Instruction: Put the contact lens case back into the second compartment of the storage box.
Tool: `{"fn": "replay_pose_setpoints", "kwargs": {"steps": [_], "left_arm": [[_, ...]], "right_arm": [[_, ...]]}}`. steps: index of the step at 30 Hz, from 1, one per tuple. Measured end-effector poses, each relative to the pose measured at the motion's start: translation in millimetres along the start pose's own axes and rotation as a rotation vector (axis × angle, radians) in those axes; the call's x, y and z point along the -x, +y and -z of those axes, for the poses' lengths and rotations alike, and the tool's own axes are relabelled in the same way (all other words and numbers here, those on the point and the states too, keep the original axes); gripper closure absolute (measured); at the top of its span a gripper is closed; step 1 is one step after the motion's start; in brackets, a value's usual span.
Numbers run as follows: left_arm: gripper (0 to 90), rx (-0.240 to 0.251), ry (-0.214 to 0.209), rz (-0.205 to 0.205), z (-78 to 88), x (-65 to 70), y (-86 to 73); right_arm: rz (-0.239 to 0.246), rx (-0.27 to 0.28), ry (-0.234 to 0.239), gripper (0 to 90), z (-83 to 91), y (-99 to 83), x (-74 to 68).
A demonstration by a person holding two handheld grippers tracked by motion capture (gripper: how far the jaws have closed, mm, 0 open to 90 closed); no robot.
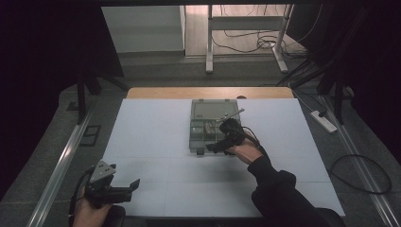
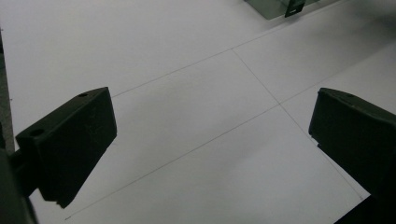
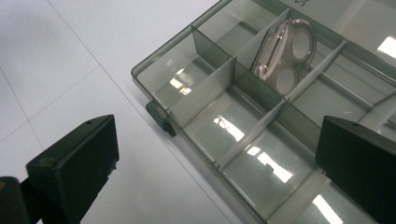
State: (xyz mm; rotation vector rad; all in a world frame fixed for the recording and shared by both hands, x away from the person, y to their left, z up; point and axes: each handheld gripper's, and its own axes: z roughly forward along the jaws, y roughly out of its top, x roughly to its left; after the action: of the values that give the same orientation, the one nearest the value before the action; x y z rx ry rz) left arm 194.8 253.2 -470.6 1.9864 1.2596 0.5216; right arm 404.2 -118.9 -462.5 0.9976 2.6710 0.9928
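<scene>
Hovering with fingers spread and empty over the compartment box (image 3: 261, 140), right gripper (image 1: 222, 144) at the worktop's (image 1: 156, 137) centre; left gripper (image 1: 113, 189) idling at seven o'clock, fingers likewise spread. Leaning tilted against a divider in a compartment: small oval clear plastic case (image 3: 285, 56). Probably light, stiff and slippery, so pinching across its flat faces near the upper edge.
</scene>
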Motion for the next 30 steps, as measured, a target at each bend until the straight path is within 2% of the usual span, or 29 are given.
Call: {"fn": "replay_pose_setpoints", "kwargs": {"steps": [11,16,23,30], "left_arm": [[0.8,0.002,0.000,0.001,0.2,-0.1,-0.1],[0.7,0.002,0.000,0.002,0.3,-0.1,-0.1],[0.7,0.003,0.001,0.002,0.4,-0.1,-0.1],[0.7,0.003,0.001,0.003,0.4,-0.1,-0.2]], "right_arm": [[0.029,0.002,-0.001,0.0,8.1,-13.2,-5.3],[0.057,-0.006,-0.013,0.0,10.9,-20.3,-8.3],[0.047,-0.004,-0.007,0.0,14.2,-25.2,-10.9],[0.061,0.002,0.003,0.0,18.3,-27.8,-14.1]]}}
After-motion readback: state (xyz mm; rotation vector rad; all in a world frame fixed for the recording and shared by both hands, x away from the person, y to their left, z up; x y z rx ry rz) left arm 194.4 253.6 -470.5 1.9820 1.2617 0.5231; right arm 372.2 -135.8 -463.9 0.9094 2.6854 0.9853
